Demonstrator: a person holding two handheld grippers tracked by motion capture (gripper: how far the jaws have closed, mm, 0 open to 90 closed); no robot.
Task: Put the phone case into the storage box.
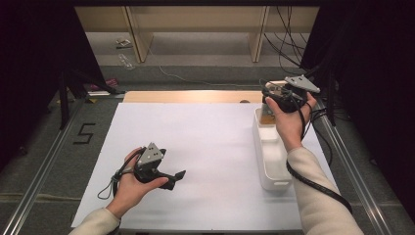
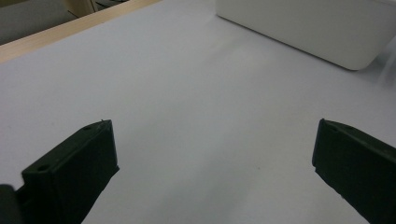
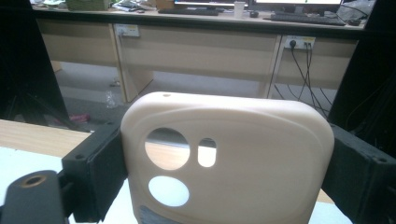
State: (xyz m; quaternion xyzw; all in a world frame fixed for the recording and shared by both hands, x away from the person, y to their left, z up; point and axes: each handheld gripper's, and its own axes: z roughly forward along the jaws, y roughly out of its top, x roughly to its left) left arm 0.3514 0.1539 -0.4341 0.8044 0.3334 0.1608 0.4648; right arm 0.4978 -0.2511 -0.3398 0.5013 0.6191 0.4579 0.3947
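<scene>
A white table top (image 1: 195, 161) takes up the middle and lower part of the high view, with a strip of bare wood along its far edge and a grey floor around it. At the right of that surface stands a long white plastic bin (image 1: 270, 156), running from the upper right toward the lower right of the frame; in the left gripper view its rounded wall (image 2: 317, 28) sits at the upper right. The right gripper (image 1: 274, 100) is held in the upper right of the high view, over the far end of the bin, and its jaws are clamped on a beige phone case (image 3: 224, 163). In the right gripper view the case stands upright in the centre and lower half of the frame, pinched by its two side edges, its three camera cut-outs at centre left. The left gripper (image 1: 177, 178) sits at the lower left of the high view, low over the bare table, well apart from the bin, with its jaws spread wide and nothing between them.
</scene>
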